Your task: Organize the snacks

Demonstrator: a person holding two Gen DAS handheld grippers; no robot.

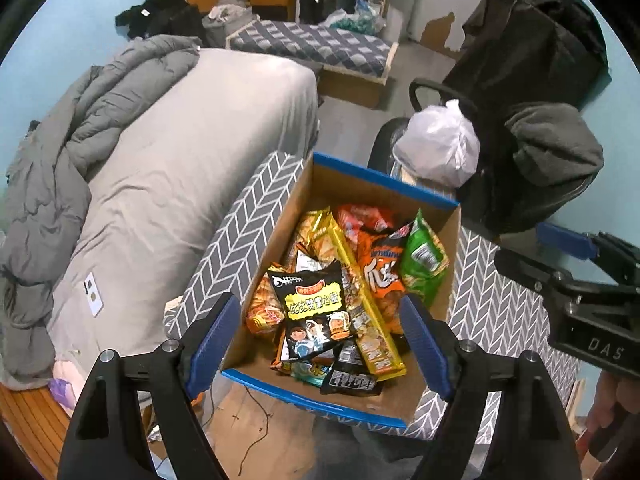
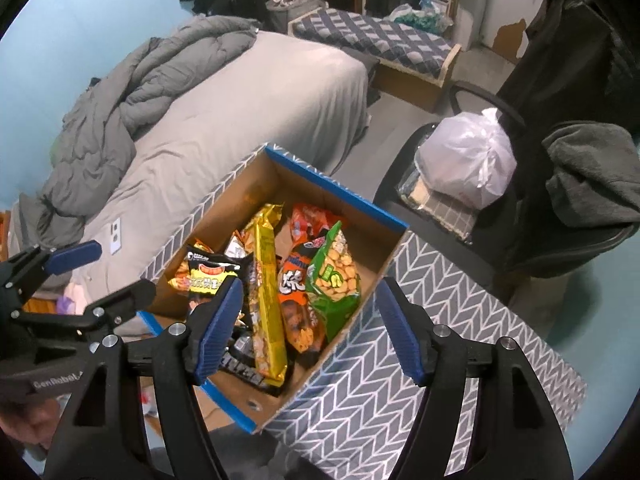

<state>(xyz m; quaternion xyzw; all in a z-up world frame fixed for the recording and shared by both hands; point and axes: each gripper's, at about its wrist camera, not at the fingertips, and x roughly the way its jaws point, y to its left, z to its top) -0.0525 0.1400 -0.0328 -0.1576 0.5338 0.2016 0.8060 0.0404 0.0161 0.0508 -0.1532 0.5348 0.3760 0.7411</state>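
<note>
An open cardboard box (image 1: 436, 396) with a blue rim and a grey chevron outside holds several snack bags. It also shows in the right wrist view (image 2: 264, 404). Inside lie a black bag (image 1: 316, 312), a long yellow pack (image 1: 352, 280), an orange bag (image 1: 380, 272) and a green bag (image 1: 424, 260). The right wrist view shows the yellow pack (image 2: 268, 292), the orange bag (image 2: 294, 308) and the green bag (image 2: 332, 280). My left gripper (image 1: 320, 344) is open and empty above the box's near end. My right gripper (image 2: 308, 328) is open and empty above the box.
A grey bed (image 1: 180, 152) with a rumpled duvet (image 1: 80, 128) lies to the left. An office chair (image 1: 520, 152) with a white plastic bag (image 1: 440, 144) and dark clothes stands to the right. A second low bed (image 1: 312, 46) is at the back.
</note>
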